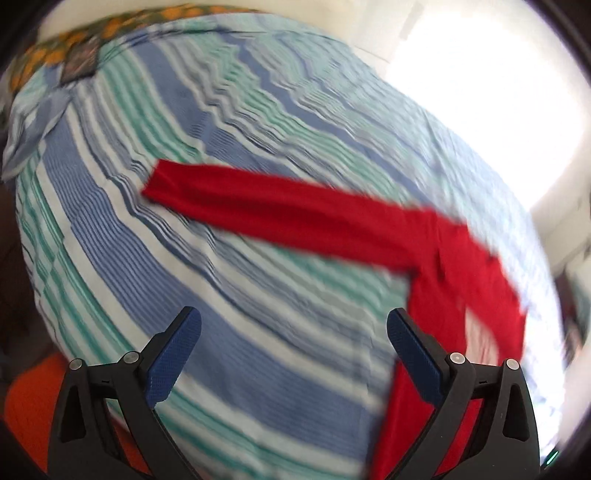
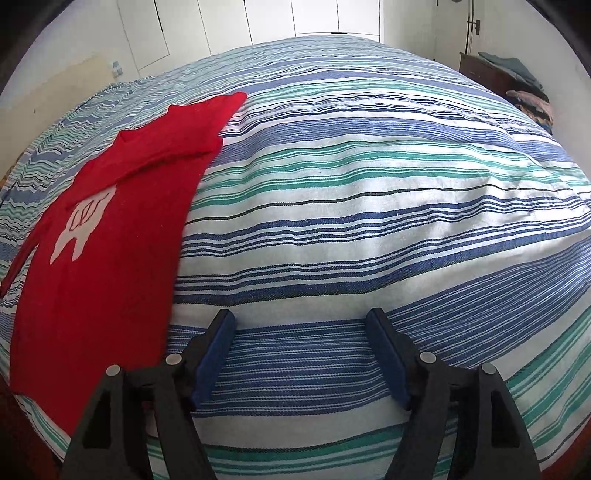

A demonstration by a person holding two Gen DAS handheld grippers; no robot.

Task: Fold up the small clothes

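A bed covered by a striped bedspread (image 2: 369,206) in bands of blue, green and white fills most of both views; its weave is sharp in the right wrist view and smeared by blur in the left. Behind the bed stands a run of white cupboard doors (image 2: 295,18). At the far right, a dark wooden cabinet (image 2: 484,72) carries a heap of folded cloth (image 2: 517,70). In the left wrist view, a cushion with an orange and green pattern (image 1: 74,44) lies at the bed's far edge, and bright window light (image 1: 480,92) washes out the upper right.
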